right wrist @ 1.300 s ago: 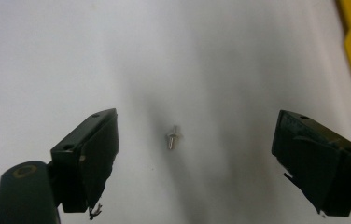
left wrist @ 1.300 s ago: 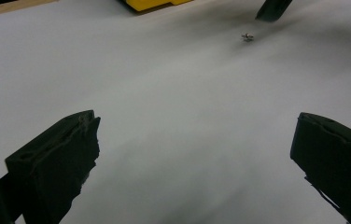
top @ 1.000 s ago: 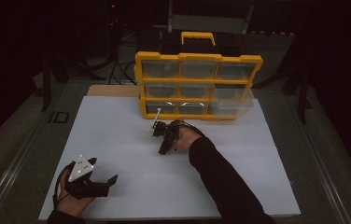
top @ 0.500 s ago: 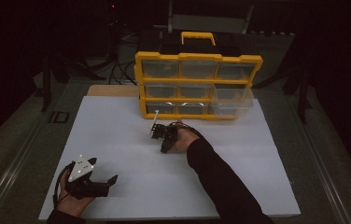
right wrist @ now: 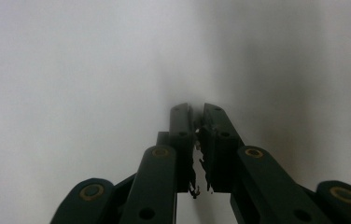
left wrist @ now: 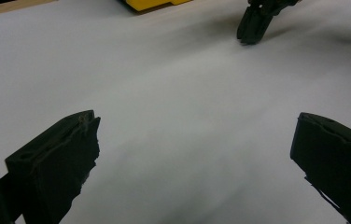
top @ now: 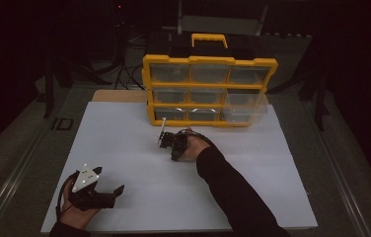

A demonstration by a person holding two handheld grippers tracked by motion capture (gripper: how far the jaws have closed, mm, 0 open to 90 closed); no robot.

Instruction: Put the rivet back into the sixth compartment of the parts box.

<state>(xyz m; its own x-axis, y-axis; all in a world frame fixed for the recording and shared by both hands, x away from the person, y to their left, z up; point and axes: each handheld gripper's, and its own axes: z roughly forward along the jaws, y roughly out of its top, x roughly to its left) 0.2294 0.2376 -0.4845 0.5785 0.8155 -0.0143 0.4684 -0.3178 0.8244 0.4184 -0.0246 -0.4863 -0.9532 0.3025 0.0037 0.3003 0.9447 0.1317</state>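
1. Tabletop (top: 124, 138): its white sheet is bare and smooth under both grippers. If the right jaws press on it at a slant, they could skid or ruck the sheet, and a small part would be hard to find again on it
2. Organiser (top: 208, 91): it stands upright at the far edge of the sheet, just beyond the right gripper. Standing tall on a narrow base, it could tip backward or slide if a drawer is pushed or tugged hard with nothing bracing it
3. Drawer (top: 245, 111): the clear one at the lower right seems to stand out from its slot. A knock from the sleeve could pull it free and spill whatever it holds
4. Left gripper (left wrist: 197, 126): jaws spread wide, holding nothing, low over the near left of the sheet and well apart from the organiser. It is too far off to steady the organiser in time
5. Right gripper (right wrist: 196, 109): jaws have just been closing and are now pressed together, tips down at the sheet, with no thing that I can make out between them. The likeliest failure is an empty pinch: lifting would carry nothing to the drawers
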